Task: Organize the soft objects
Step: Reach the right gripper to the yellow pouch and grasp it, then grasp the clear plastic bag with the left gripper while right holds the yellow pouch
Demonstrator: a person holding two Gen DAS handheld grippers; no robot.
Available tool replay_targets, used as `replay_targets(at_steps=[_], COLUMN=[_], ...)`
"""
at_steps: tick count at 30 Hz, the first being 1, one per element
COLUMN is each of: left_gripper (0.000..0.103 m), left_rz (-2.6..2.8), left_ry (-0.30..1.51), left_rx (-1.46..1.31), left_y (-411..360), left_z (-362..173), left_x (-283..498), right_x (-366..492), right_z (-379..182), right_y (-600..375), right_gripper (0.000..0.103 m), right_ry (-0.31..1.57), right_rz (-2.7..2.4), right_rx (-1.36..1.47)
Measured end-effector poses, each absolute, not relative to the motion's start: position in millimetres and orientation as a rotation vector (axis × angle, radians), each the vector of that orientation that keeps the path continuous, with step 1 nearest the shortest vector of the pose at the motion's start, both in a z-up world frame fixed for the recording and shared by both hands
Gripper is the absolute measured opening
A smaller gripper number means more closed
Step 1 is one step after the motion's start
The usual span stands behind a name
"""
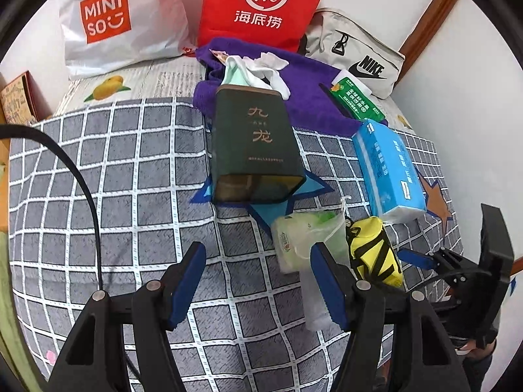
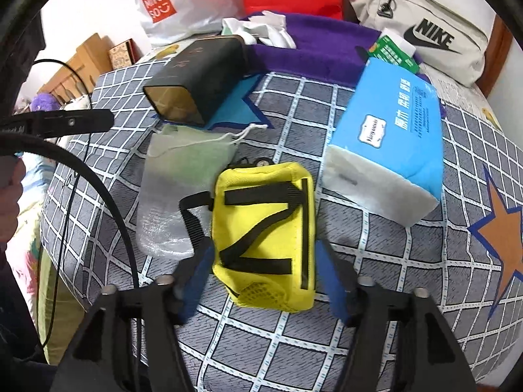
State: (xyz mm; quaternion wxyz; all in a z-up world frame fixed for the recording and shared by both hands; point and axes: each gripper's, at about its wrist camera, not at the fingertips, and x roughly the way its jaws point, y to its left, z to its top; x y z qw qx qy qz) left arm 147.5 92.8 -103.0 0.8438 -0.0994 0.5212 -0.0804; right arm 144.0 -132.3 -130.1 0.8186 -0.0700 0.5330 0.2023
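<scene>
A yellow pouch with black straps [image 2: 266,238] lies on the checked bedspread [image 2: 359,228]; it also shows in the left wrist view [image 1: 374,251]. My right gripper [image 2: 264,277] is open, its blue fingers on either side of the pouch's near end. A translucent drawstring bag [image 2: 183,176] lies left of the pouch, also in the left wrist view [image 1: 307,238]. My left gripper [image 1: 258,281] is open and empty above the bedspread [image 1: 114,179], its right finger beside the drawstring bag. A blue tissue pack [image 2: 389,137] lies to the right. A purple towel [image 2: 313,45] lies behind.
A dark green tin [image 1: 255,143] lies on its side with white cloth [image 1: 261,68] at its far end. A Miniso bag [image 1: 111,19], a red bag [image 1: 261,3] and a Nike pouch [image 1: 356,55] stand at the back wall. A green packet [image 1: 358,99] lies on the towel.
</scene>
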Motion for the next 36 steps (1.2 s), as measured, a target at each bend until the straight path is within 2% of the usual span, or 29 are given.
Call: replay_targets(at_steps=[14,21,36], left_gripper=[0.064,0.064,0.064], left_rz=[-0.182,-0.189,-0.205], left_ry=[1.125,1.14,1.158], left_rx=[-0.211,-0.186,-0.188], left_y=[91,87,83], left_z=[-114,-119,-135], left_x=[143,143,136], right_x=[153,148,136], right_z=[-159,-152,-131], right_y=[-119,-126,-155], right_gripper=[0.076,0.066,0.066], right_ry=[1.16,1.138,1.127], right_rz=[0.387,0.421,0.41], right_rx=[-0.244,-0.223,-0.127])
